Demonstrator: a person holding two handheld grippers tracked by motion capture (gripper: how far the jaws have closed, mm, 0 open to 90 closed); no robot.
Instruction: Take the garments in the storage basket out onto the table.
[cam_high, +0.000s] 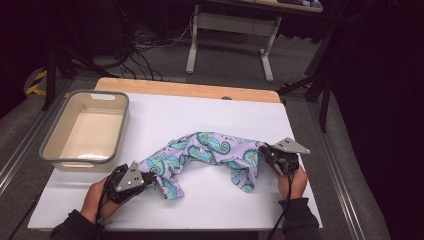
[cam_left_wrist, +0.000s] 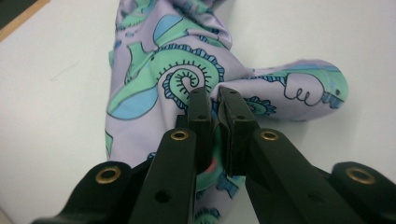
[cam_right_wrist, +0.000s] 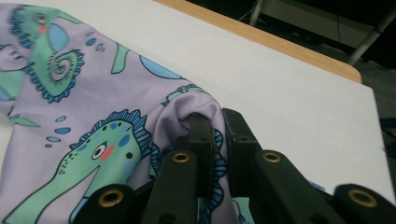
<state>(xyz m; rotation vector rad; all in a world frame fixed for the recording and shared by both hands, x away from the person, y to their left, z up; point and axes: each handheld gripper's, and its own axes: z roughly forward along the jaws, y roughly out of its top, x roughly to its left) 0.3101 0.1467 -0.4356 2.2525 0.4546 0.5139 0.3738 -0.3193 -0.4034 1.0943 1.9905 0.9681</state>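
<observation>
While pinching cloth (cam_high: 210, 155), hands (cam_high: 95, 197) apart.

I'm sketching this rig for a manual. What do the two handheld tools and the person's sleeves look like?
Both the left tool and the right tool are black with two flat black jaws, brass-ringed holes on the arms, a grey three-cornered plate on top and a black trailing cable. The sleeves are dark.

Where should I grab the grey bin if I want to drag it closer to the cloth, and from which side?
Take the near right corner of the grey bin by its rim, coming from above so one jaw goes inside the wall and one outside. The rim is a thin raised lip and the bin stands upright and empty. The left gripper is nearest, but it is shut on the seahorse cloth, as is the right gripper.
</observation>
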